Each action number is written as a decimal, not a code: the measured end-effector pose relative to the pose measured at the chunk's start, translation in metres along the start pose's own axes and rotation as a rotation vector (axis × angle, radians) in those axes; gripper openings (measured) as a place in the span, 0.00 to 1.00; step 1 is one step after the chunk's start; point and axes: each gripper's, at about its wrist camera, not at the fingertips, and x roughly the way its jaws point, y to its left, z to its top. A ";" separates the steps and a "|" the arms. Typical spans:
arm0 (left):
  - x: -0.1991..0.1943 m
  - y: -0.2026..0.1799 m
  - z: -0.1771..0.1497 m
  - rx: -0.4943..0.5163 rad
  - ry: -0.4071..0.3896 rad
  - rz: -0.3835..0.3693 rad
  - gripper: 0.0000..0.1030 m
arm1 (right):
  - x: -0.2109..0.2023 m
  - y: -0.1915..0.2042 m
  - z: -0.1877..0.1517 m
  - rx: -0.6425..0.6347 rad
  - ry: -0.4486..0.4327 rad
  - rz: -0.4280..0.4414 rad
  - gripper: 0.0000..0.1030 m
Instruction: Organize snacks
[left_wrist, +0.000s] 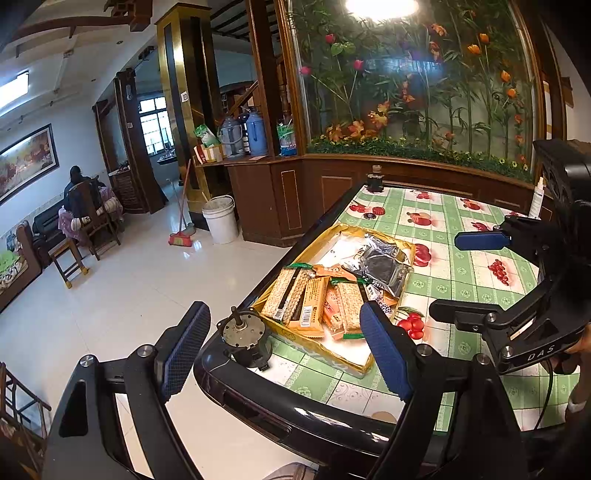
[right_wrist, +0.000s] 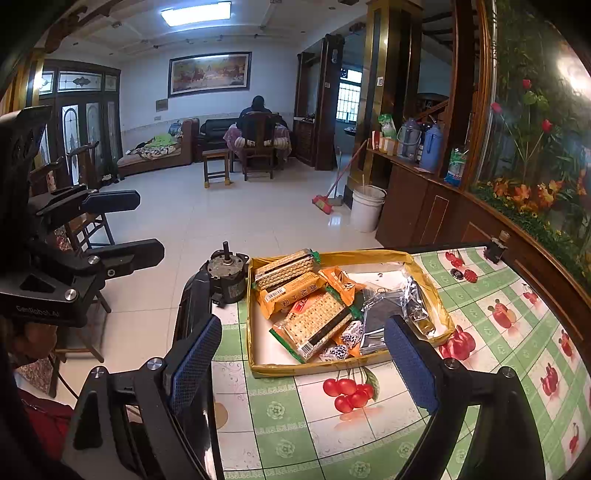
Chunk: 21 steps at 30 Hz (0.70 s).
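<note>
A shallow yellow-rimmed tray (right_wrist: 343, 363) (left_wrist: 321, 347) stands on the table near its corner. In it lie several snack packs: cracker packs (right_wrist: 317, 325) (left_wrist: 286, 295), orange packs (right_wrist: 291, 293) (left_wrist: 308, 308), small black-and-white candies (right_wrist: 349, 334) and silver foil bags (right_wrist: 384, 317) (left_wrist: 384, 264). My left gripper (left_wrist: 286, 347) is open and empty, in front of the tray's near end. My right gripper (right_wrist: 304, 360) is open and empty, just short of the tray's near rim. Each gripper also shows in the other's view, the right (left_wrist: 469, 273) and the left (right_wrist: 125, 227).
A small grey motor (left_wrist: 245, 336) (right_wrist: 227, 271) stands on the table corner beside the tray. A dark bottle (left_wrist: 375, 179) (right_wrist: 496, 249) stands at the far edge. The table (right_wrist: 295, 424) has a green fruit-print cloth and a black rim. Tiled floor, bucket (right_wrist: 365, 208) and broom lie beyond.
</note>
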 end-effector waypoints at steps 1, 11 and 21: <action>0.000 0.000 0.000 -0.001 0.000 0.001 0.81 | 0.000 0.000 0.000 -0.001 0.001 -0.001 0.88; 0.000 0.005 0.002 -0.003 -0.001 0.018 0.81 | 0.003 -0.003 0.000 -0.007 0.007 0.001 0.88; -0.002 0.006 0.002 0.016 -0.033 0.052 0.81 | 0.008 -0.004 -0.001 -0.006 0.015 0.007 0.88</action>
